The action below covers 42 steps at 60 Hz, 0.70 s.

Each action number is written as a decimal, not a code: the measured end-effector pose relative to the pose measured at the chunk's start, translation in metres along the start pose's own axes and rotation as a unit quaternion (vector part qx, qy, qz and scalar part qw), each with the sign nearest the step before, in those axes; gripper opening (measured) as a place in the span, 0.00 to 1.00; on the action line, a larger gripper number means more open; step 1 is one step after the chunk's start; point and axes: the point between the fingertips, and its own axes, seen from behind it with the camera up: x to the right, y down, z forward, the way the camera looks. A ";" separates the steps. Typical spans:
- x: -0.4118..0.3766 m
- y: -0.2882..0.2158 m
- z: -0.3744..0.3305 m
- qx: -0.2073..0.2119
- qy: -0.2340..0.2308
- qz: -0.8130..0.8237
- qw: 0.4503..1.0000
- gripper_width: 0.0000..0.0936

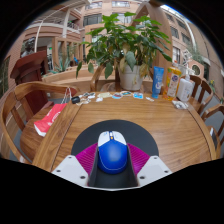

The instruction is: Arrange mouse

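A blue computer mouse (112,154) with a white front sits between my gripper's two magenta pads (86,156). Both fingers press against its sides, so my gripper (112,160) is shut on the mouse. It is over a round black mouse mat (150,135) that lies on the wooden table (90,118). I cannot tell if the mouse rests on the mat or is held just above it.
A potted green plant (127,45) stands at the table's far side. Bottles and boxes (170,82) stand at the far right. Small items (110,96) lie along the far edge. A red shoe (47,119) rests on a wooden chair to the left.
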 end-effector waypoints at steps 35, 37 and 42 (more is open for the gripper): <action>0.009 -0.037 -0.145 0.043 0.032 -0.011 0.998 0.91; 0.009 -0.038 -0.158 0.044 0.031 -0.009 0.998 0.91; 0.009 -0.039 -0.188 0.051 0.028 -0.003 0.998 0.91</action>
